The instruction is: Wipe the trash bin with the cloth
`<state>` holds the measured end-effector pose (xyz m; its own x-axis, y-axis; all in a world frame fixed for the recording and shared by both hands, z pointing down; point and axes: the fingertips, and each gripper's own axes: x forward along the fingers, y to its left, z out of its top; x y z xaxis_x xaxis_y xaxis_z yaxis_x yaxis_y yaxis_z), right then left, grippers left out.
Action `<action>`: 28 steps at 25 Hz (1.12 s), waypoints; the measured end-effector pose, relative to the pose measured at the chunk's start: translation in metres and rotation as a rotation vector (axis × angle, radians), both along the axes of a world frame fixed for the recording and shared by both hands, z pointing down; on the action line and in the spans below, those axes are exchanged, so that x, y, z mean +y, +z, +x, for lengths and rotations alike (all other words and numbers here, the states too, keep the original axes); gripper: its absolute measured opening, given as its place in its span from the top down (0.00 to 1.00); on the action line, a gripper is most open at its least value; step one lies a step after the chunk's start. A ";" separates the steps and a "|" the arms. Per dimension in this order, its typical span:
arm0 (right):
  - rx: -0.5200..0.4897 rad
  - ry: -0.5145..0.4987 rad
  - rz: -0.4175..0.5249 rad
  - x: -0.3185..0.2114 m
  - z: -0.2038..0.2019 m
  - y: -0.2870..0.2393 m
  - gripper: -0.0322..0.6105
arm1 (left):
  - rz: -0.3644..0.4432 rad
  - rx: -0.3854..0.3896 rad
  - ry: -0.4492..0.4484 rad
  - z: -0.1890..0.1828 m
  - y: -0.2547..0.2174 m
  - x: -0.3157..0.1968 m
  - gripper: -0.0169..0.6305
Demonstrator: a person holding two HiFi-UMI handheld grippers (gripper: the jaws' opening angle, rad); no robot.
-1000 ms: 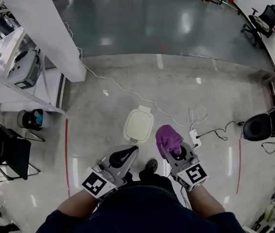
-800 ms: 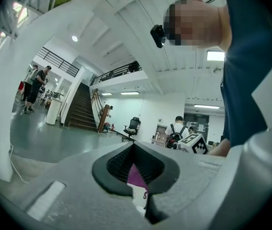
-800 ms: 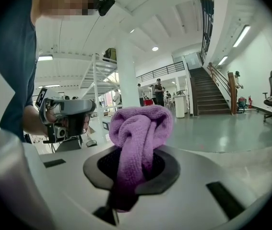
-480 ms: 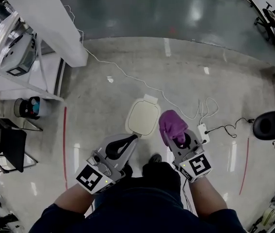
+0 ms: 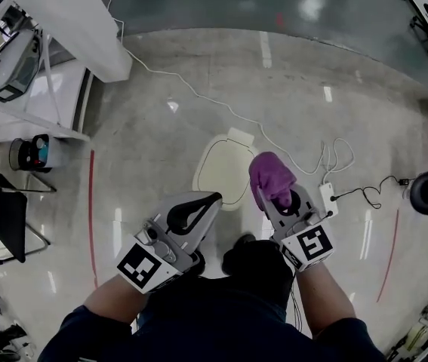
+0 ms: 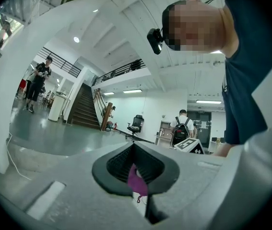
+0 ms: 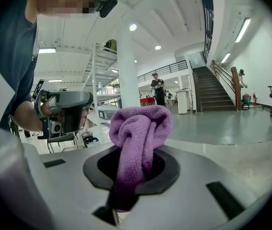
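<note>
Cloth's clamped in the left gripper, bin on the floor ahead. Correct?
Not quite: the cloth is clamped in the right gripper, not the left; the right gripper view shows it. The bin is on the floor ahead.

Bunched purple cloth [image 5: 272, 178] nr cream bin [image 5: 221, 168]

Open floor lies left of the bin [image 5: 225, 170]; a white cable [image 5: 198, 95] and power strip [image 5: 326, 200] crowd its right.
</note>
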<state>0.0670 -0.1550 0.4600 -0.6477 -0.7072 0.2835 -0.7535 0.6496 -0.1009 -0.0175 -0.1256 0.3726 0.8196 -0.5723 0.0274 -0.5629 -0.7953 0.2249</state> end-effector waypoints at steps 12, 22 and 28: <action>0.001 -0.009 0.022 -0.040 0.004 0.135 0.84 | 0.015 0.023 0.020 0.011 0.126 -0.041 0.98; 0.024 -0.028 0.047 -0.055 0.000 0.207 0.84 | 0.044 0.028 0.028 0.010 0.199 -0.049 0.98; 0.056 -0.062 0.075 -0.063 -0.010 0.233 0.84 | 0.062 0.043 0.012 0.004 0.231 -0.049 0.98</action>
